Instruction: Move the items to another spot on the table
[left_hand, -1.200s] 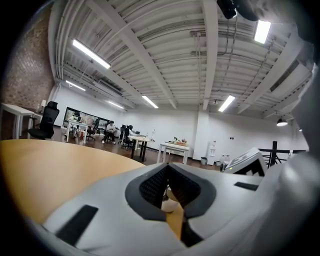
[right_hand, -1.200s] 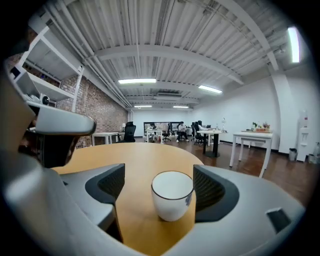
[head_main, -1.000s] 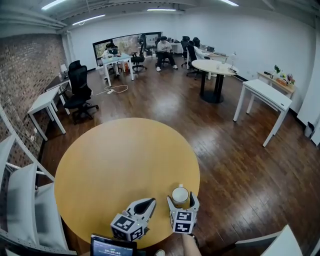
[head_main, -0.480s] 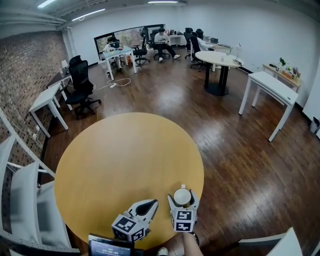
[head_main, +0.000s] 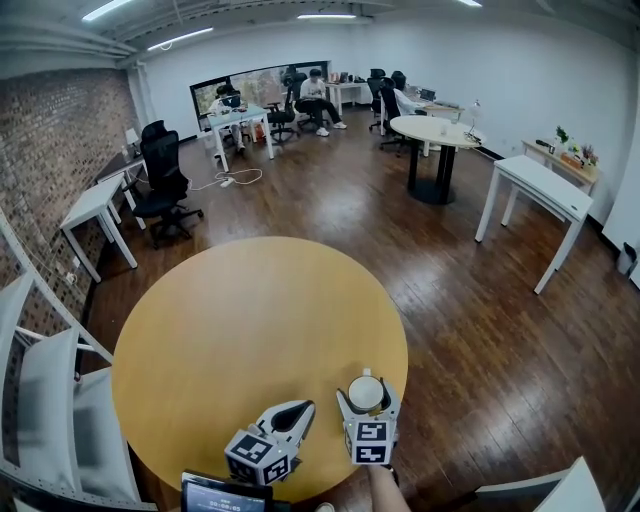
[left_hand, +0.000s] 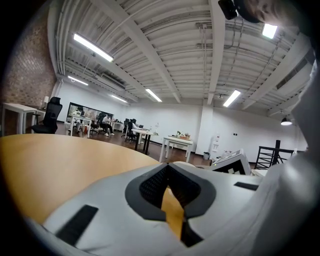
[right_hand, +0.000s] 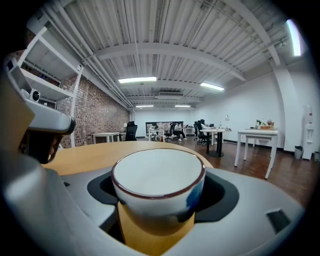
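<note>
A white cup (head_main: 364, 391) with a dark red rim stands on the round yellow table (head_main: 230, 320), near its front right edge. My right gripper (head_main: 366, 396) is around the cup, one finger on each side, and its pads rest against the cup's wall. The right gripper view shows the cup (right_hand: 157, 180) filling the space between the jaws of the right gripper (right_hand: 157, 205); its inside is empty. My left gripper (head_main: 300, 406) lies just left of it on the table, fingers meeting at the tip, holding nothing. In its own view the left gripper (left_hand: 168, 169) shows only table between the pads.
A dark screen (head_main: 225, 492) sits at the table's near edge below the left gripper. White chairs (head_main: 50, 400) stand to the left and one (head_main: 560, 490) at the lower right. Wooden floor (head_main: 480, 340) lies right of the table edge.
The right jaws have drawn in a little round the cup. Both grippers and the cup stay in the same place on the table; the head view has shifted slightly.
</note>
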